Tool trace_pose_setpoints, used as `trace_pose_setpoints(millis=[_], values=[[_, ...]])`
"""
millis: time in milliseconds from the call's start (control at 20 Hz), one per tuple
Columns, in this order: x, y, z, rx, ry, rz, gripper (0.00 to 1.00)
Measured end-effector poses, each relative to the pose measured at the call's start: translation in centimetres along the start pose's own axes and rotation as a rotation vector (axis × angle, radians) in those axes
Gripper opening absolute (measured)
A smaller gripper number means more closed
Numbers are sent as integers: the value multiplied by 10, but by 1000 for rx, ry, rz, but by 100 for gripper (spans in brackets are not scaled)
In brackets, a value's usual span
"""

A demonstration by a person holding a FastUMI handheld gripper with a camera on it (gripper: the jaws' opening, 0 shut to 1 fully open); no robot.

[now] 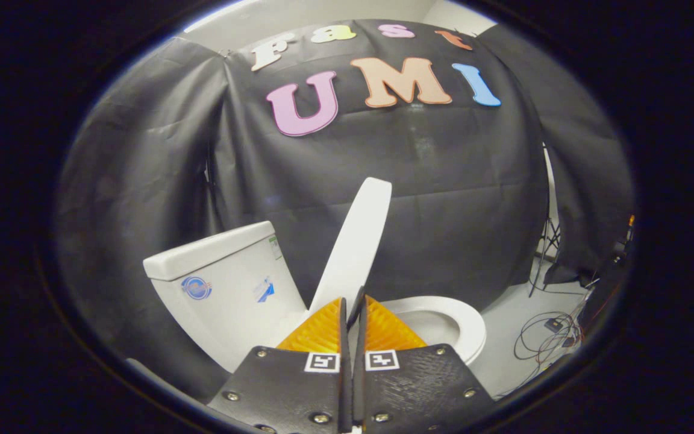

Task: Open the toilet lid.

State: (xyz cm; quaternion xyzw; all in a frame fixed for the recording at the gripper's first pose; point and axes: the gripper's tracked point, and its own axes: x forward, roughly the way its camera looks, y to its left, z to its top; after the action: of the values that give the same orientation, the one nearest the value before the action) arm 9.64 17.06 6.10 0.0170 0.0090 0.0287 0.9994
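The tool (354, 307) rides low in the gripper view with its two fingers drawn nearly together, only a thin slit between them, and that slit looks to hold the lower edge of the smooth white plastic toilet lid (356, 241), which rises out of the gap; I judge the tool clenched on the lid, though the contact itself is too tight and dark to see plainly. Largest behind everything is the draped black cloth wall of the booth (443, 181), hung to keep the scene plain. In front of it stands the white ceramic toilet, whose boxy glazed tank (226, 283) sits beside and a little beyond the fingers, bearing small stickers. The lid stands raised steeply, leaning toward the tank but not yet touching it, which suggests the task is well along and that the grip is kept so the lid does not drop either way. The oval white seat ring (464, 325) lies flat over the bowl just beyond the fingers, uncovered because the lid is up. On the pale grey floor (503, 355) past the seat a loose tangle of thin dark cables (543, 337) trails away, well apart from the toilet. What remains, in my judgement, is easing the lid back to rest against the tank before letting go.
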Motion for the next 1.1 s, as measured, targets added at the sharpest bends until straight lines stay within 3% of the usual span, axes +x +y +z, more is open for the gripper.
trace_pose_setpoints(millis=[750, 1100], values=[[3, 52, 14, -145, -89, -49, 1], [8, 79, 15, -171, -100, -11, 1]])
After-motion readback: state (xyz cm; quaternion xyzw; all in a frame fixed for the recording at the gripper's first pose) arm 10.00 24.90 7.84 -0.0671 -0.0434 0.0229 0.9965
